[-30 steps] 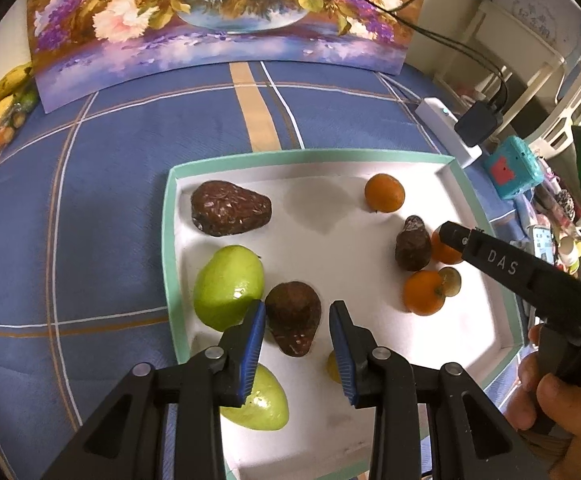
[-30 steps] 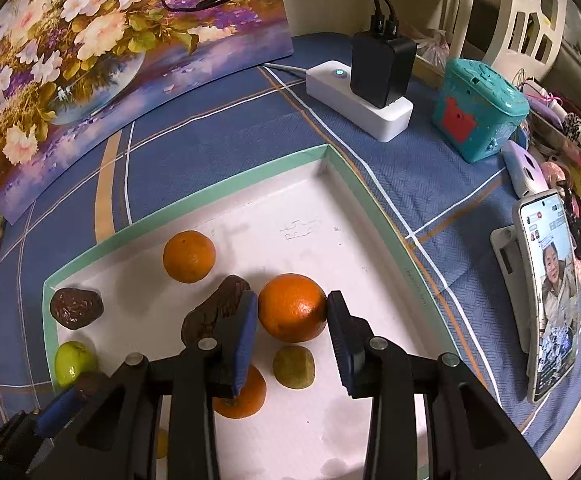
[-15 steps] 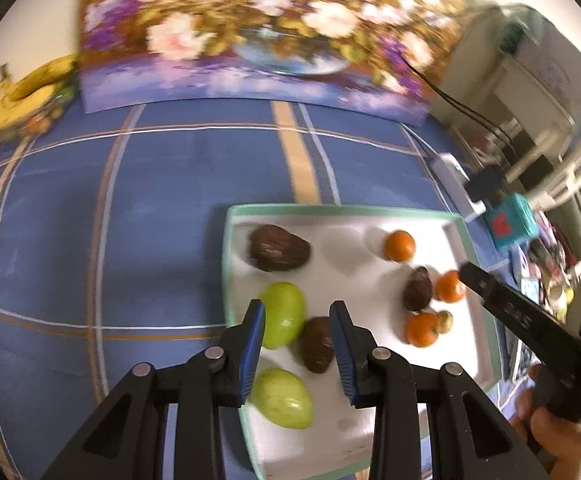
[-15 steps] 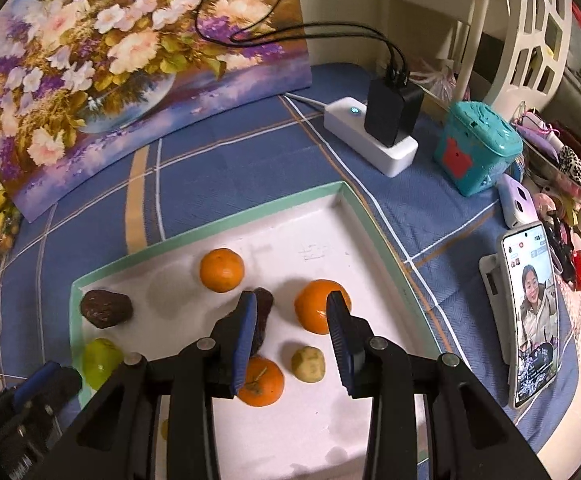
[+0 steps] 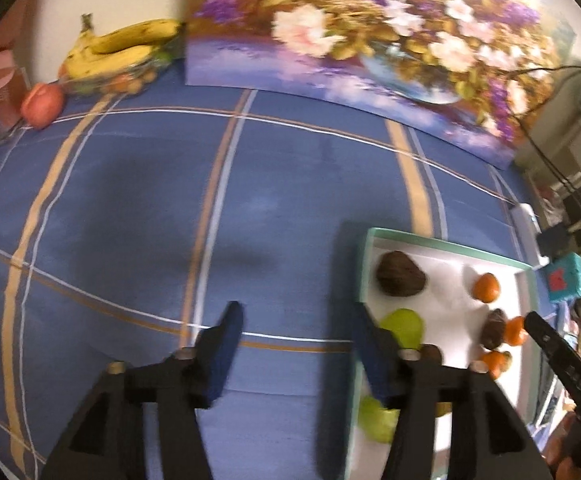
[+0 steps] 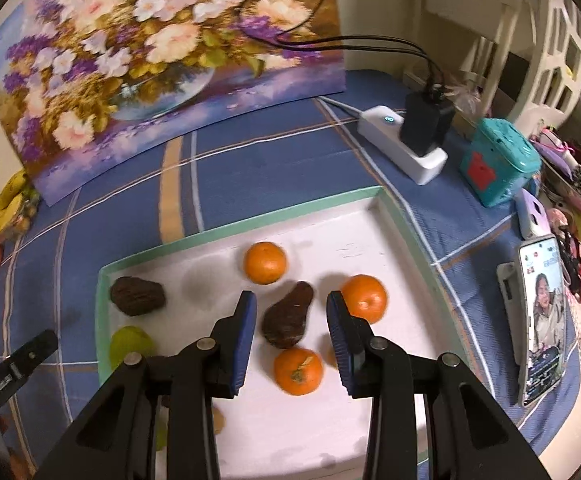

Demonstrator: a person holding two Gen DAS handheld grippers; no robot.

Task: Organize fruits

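The left tongs (image 5: 296, 322) hang over bare blue plaid cloth (image 5: 130, 208) just left of the tray (image 5: 364, 264), jaws opening with nothing between them. The right tongs (image 6: 290, 320) hover above the tray's white floor, parted narrowly and gripping nothing, a dark avocado (image 6: 286, 320) showing in the gap below. The fruit lies mixed: three mandarins (image 6: 264, 262) around that avocado, another avocado (image 5: 400, 279) and green pears (image 5: 404, 326) toward the left rim.

Sorting by kind seems the step in hand. The right tongs would do well to widen before descending, straddle the avocado across its narrower width, and close gently, since the neighbouring mandarins sit close enough to be nudged and rolled.
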